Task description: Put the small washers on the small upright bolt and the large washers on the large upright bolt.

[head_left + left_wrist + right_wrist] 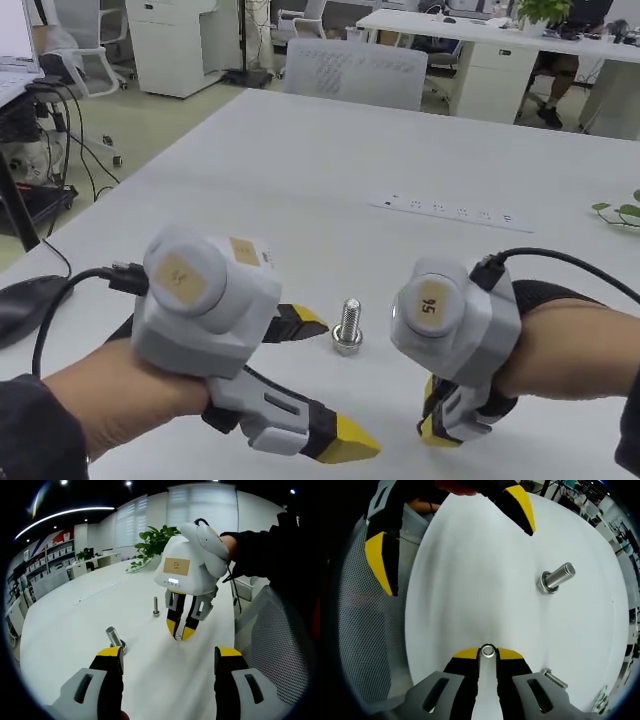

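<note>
The large bolt [347, 328] stands upright on the white table [300, 170] between my two grippers, with a washer ring around its base [545, 584]. Farther off, the thin small bolt [156, 607] also stands upright. My right gripper [488, 653] points down at the table near the front edge, shut on a small washer [488, 650] at its yellow tips. The left gripper view shows the right gripper [181, 634] from the side, tips low over the table. My left gripper [330, 380] is wide open and holds nothing, to the left of the large bolt.
A white power strip [450, 210] lies across the far middle of the table. A mesh chair [355, 70] stands at the far edge and another [280, 645] by the near edge. A potted plant [155, 537] sits at the table's end. A black cable [60, 285] trails left.
</note>
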